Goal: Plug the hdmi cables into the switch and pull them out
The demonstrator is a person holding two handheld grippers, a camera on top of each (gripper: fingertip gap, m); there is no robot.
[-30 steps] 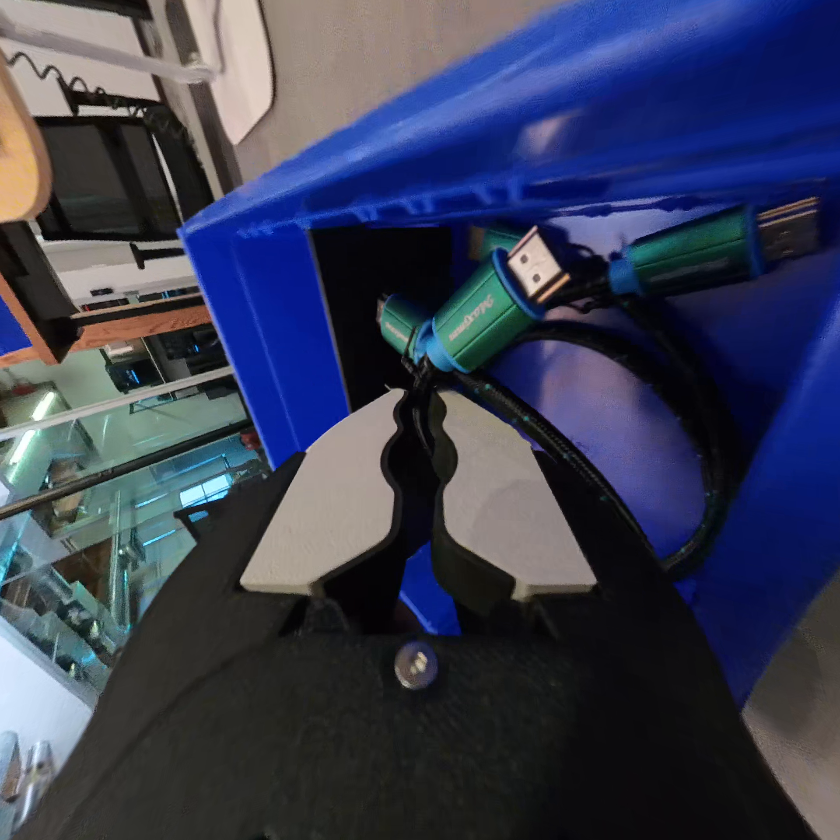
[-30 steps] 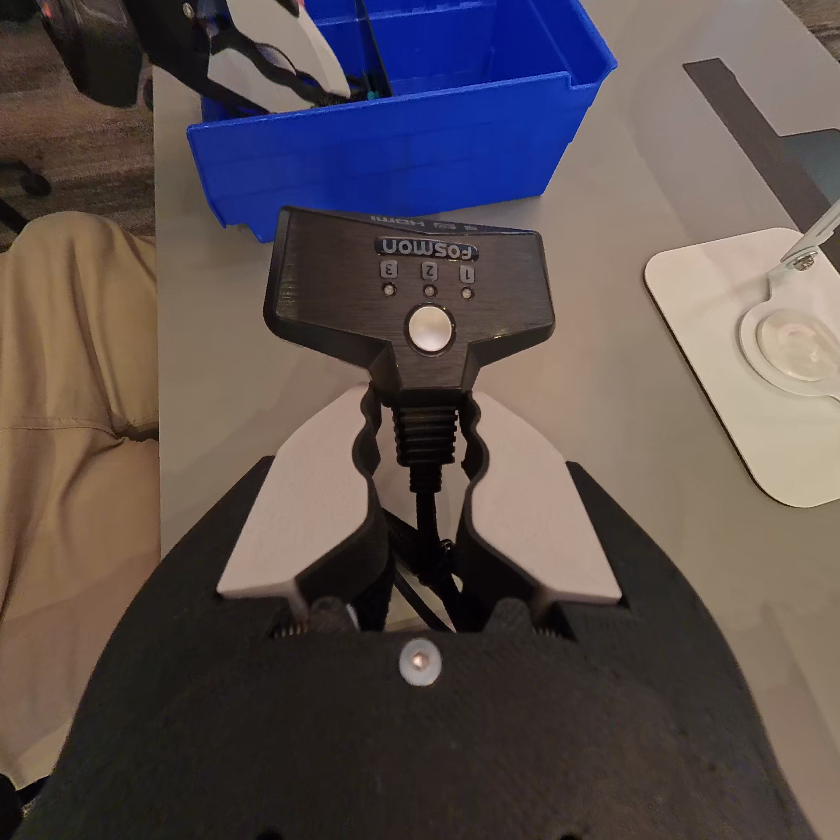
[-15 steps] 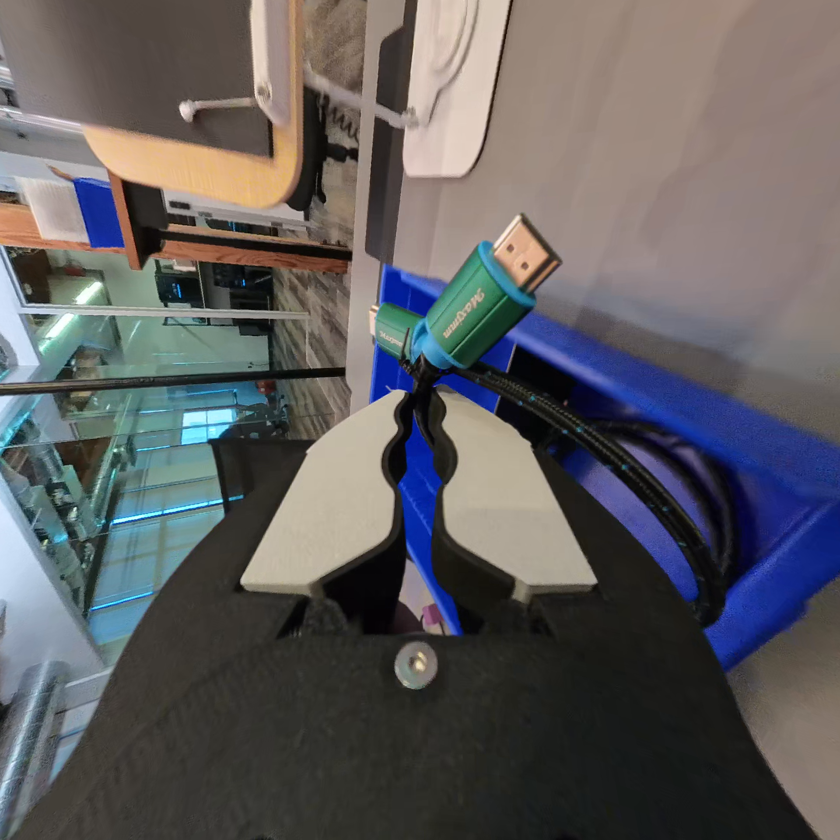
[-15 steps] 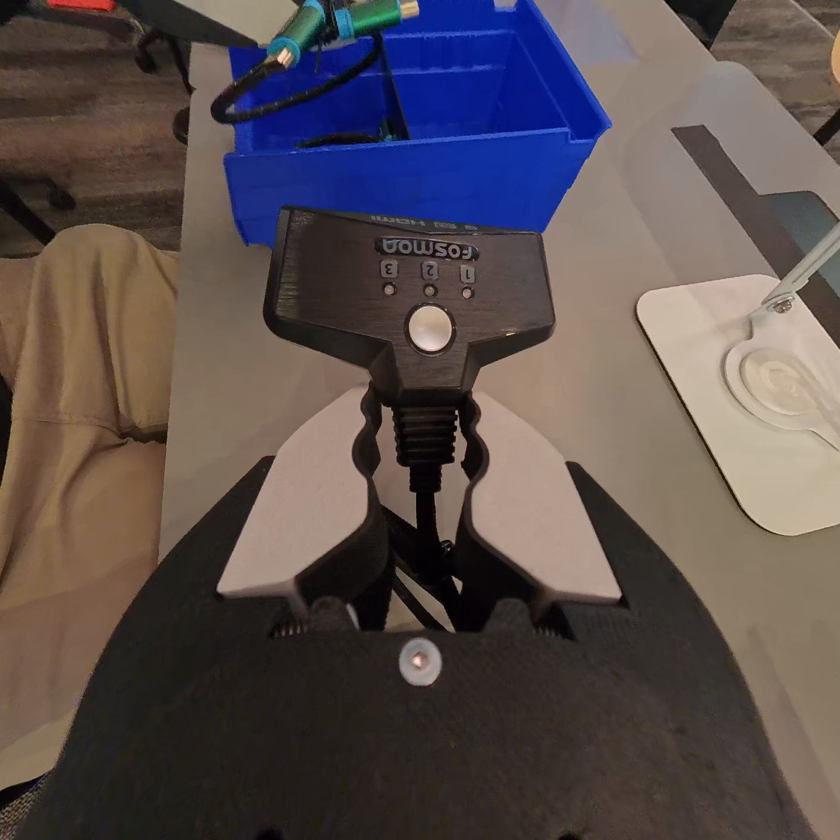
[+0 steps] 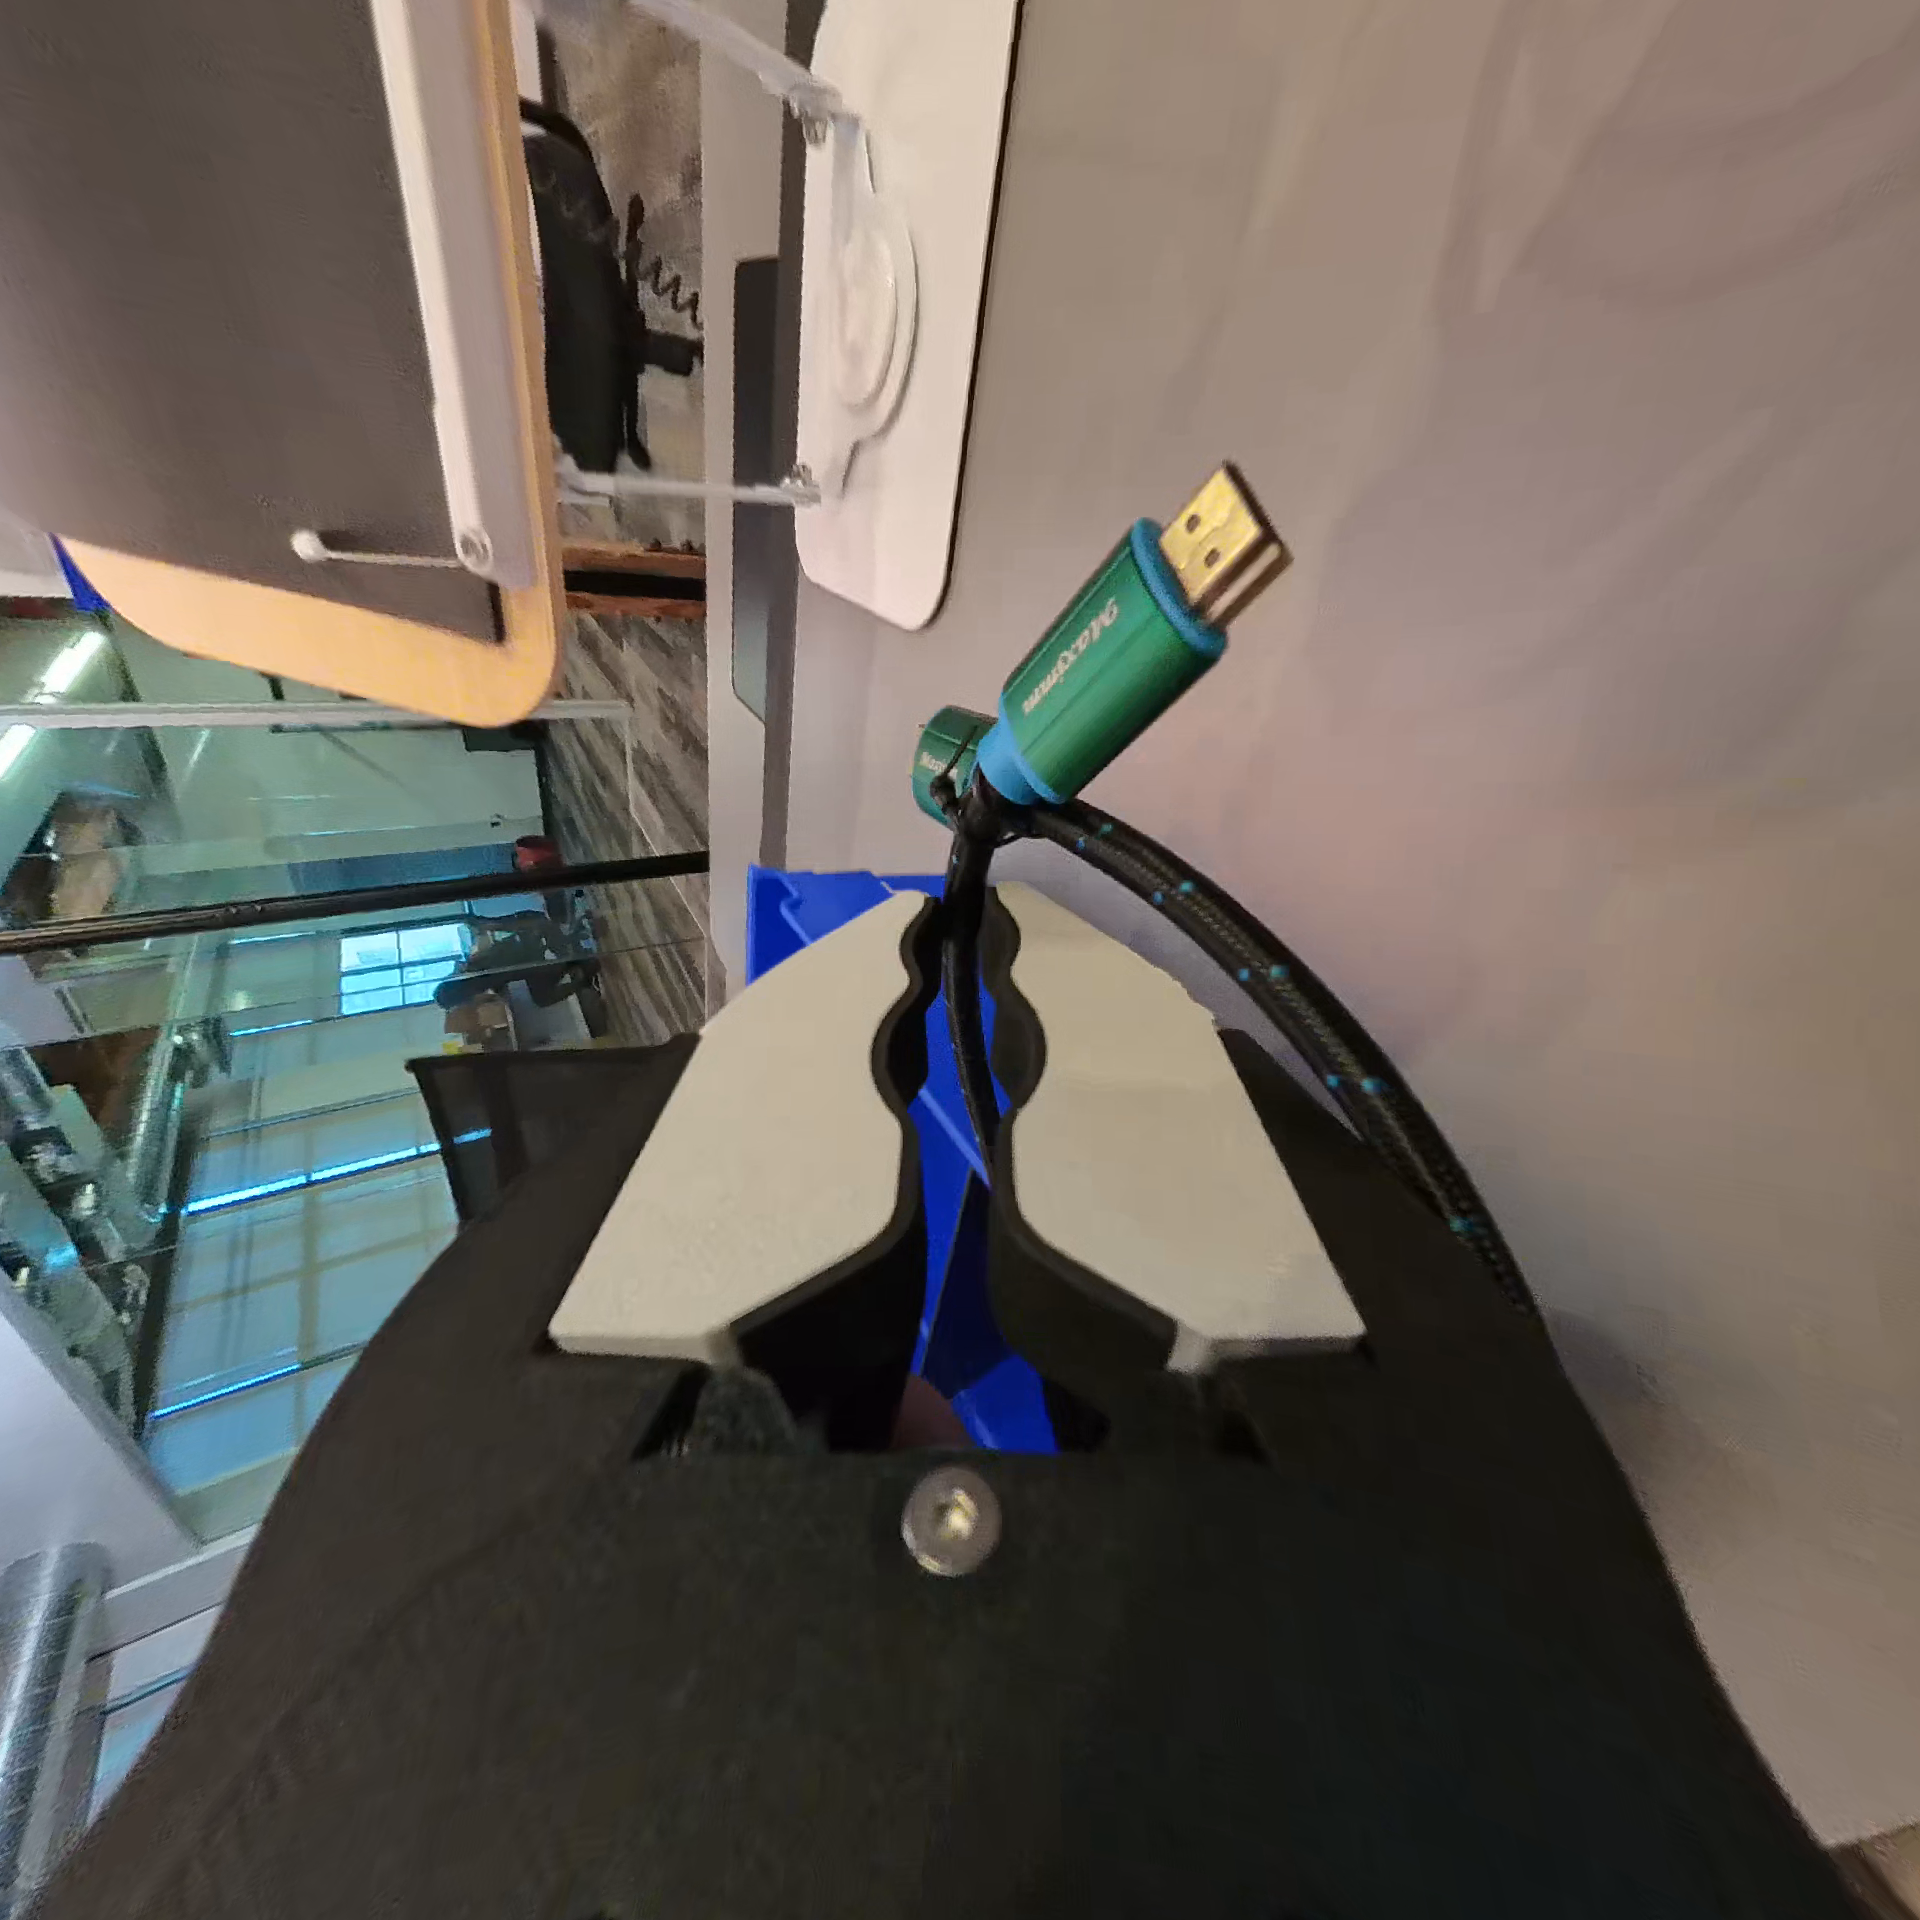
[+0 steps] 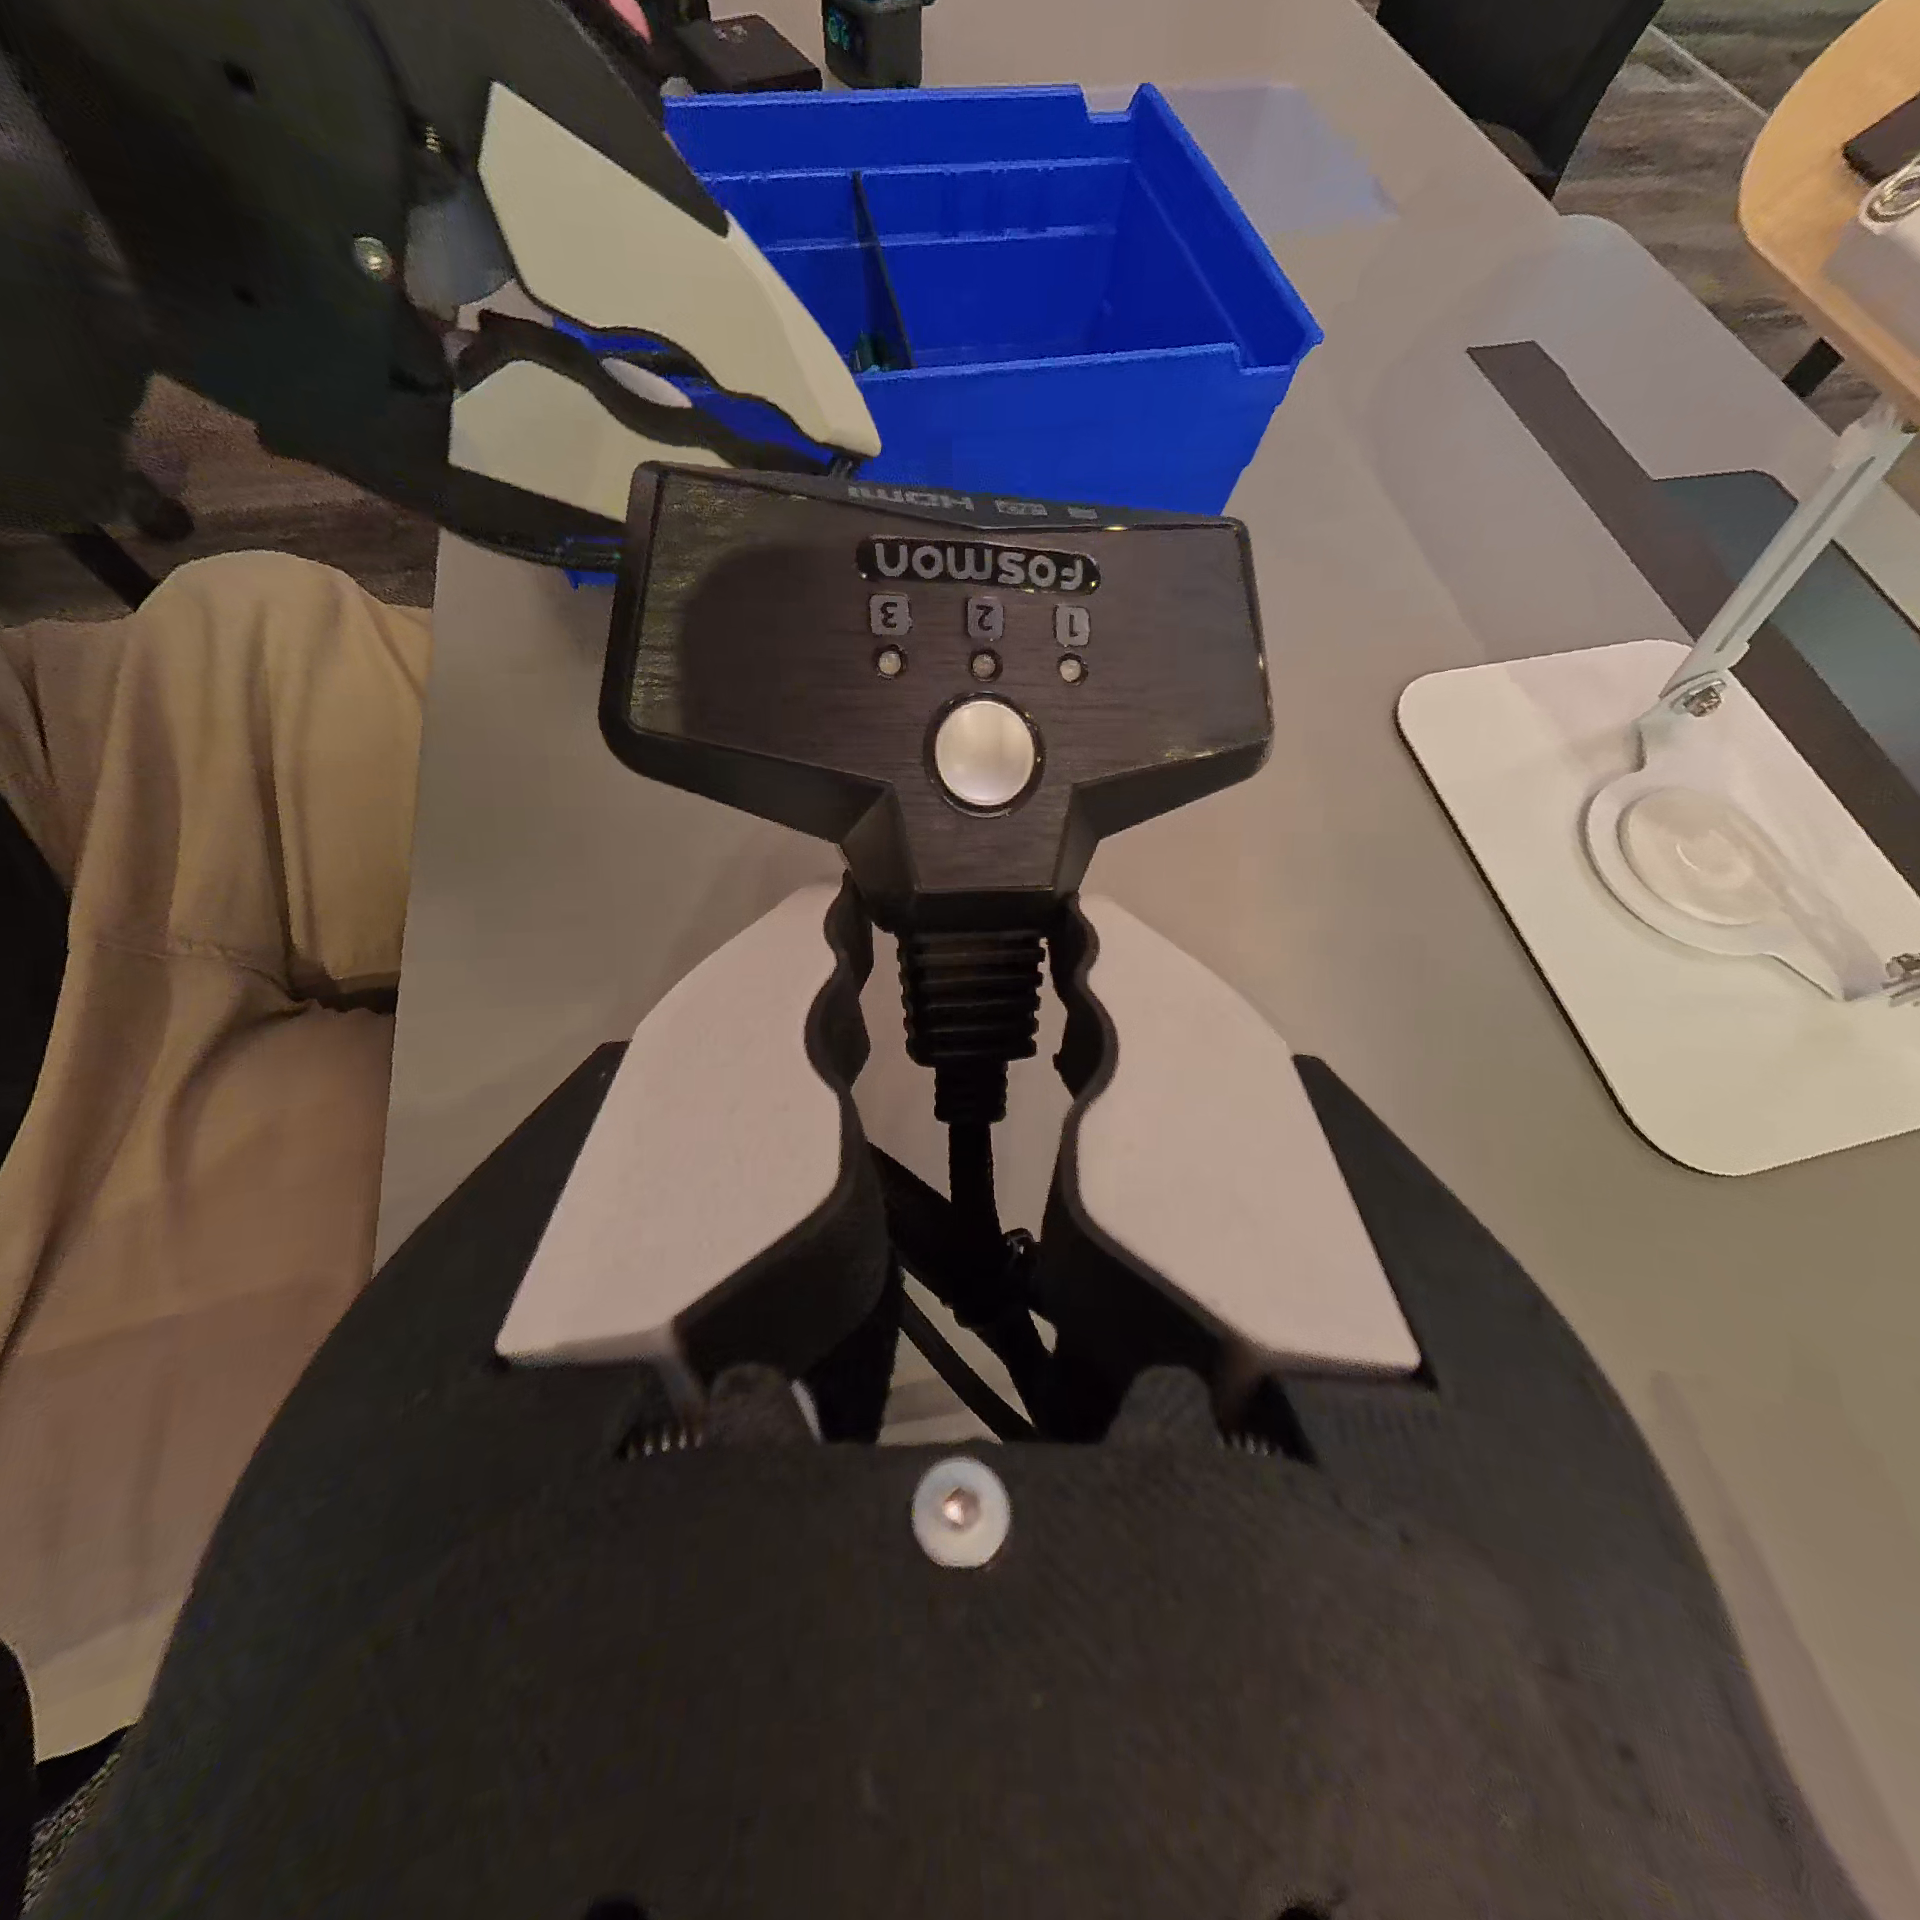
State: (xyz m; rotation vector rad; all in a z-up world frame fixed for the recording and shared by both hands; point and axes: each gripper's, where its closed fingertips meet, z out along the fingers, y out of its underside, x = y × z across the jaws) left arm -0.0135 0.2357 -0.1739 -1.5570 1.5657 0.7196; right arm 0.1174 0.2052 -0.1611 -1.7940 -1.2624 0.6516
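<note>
Left wrist view, left to right: glass railing and interior background, blurred; wooden-edged board with a grey panel at upper left; white base plate (image 5: 883,312) lying on the grey desk (image 5: 1507,520); left tongs (image 5: 961,914), nearly closed, pinching the black braided HDMI cable (image 5: 1299,1008) just behind its bundled ends; green connector with gold plug (image 5: 1117,665) standing clear above the fingertips, tilted to the right; a second green connector (image 5: 943,750) tied just beside it, mostly hidden; cable looping down along the right side of the tongs; corner of the blue bin (image 5: 800,925) visible behind and between the fingers. Right wrist view, left to right: tan fabric at the desk's edge; left tongs (image 6: 831,442) at upper left, tips just beside the switch's far left corner; blue divided bin (image 6: 1091,416) on the desk behind the switch; black HDMI switch (image 6: 935,665), three numbered indicators and one round silver button, held off the desk; right tongs (image 6: 961,935), partly closed, clamping the ribbed strain relief (image 6: 971,997) at the switch's near end; white base plate (image 6: 1558,935) with a clear disc, on the desk at right.
</note>
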